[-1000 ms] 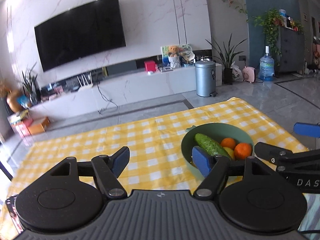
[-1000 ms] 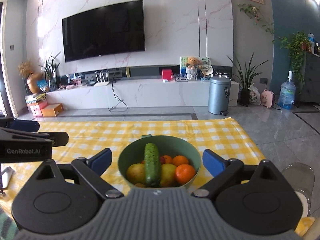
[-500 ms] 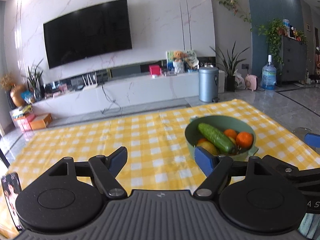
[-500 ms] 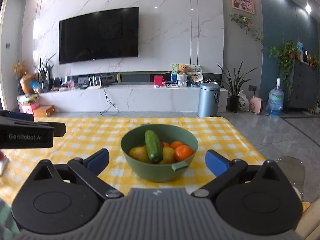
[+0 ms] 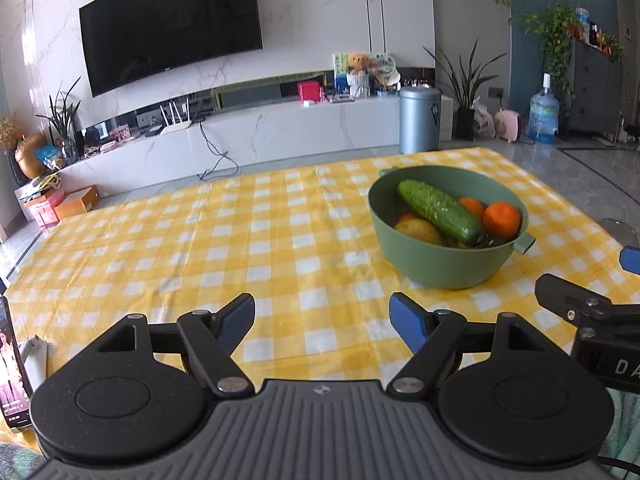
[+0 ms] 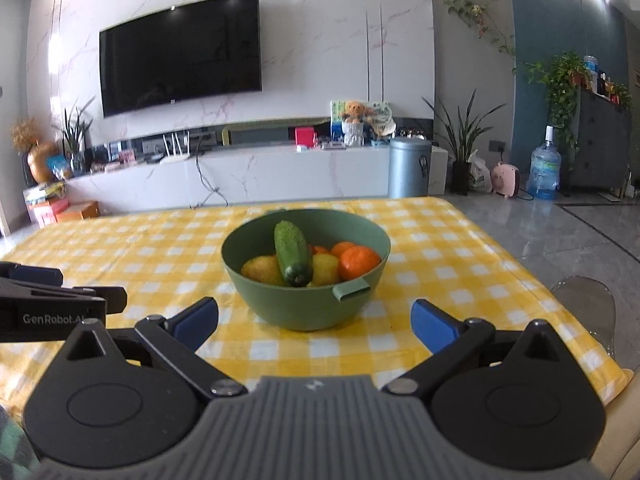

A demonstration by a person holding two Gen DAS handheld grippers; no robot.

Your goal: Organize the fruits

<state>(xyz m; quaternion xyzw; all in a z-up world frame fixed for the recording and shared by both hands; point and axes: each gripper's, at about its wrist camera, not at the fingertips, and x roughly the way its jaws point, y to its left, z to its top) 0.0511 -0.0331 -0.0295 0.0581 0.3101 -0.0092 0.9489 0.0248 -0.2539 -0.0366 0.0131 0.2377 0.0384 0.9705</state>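
Observation:
A green bowl (image 5: 440, 264) stands on the yellow checked tablecloth (image 5: 240, 248). It holds a cucumber (image 5: 440, 212), oranges (image 5: 502, 219) and yellow fruit (image 5: 420, 232). In the right wrist view the bowl (image 6: 308, 304) is straight ahead, with the cucumber (image 6: 293, 254) lying on top, an orange (image 6: 359, 262) and yellow fruit (image 6: 260, 270). My left gripper (image 5: 322, 320) is open and empty, to the near left of the bowl. My right gripper (image 6: 314, 320) is open and empty, just in front of the bowl.
A phone (image 5: 12, 364) stands at the table's near left edge. A clear chair back (image 6: 584, 308) is at the table's right side. Beyond the table are a TV wall, a low cabinet and a bin (image 6: 409, 168).
Both grippers have pulled back and lowered, so the bowl now sits farther ahead and is seen more from the side. Both jaws stay open.

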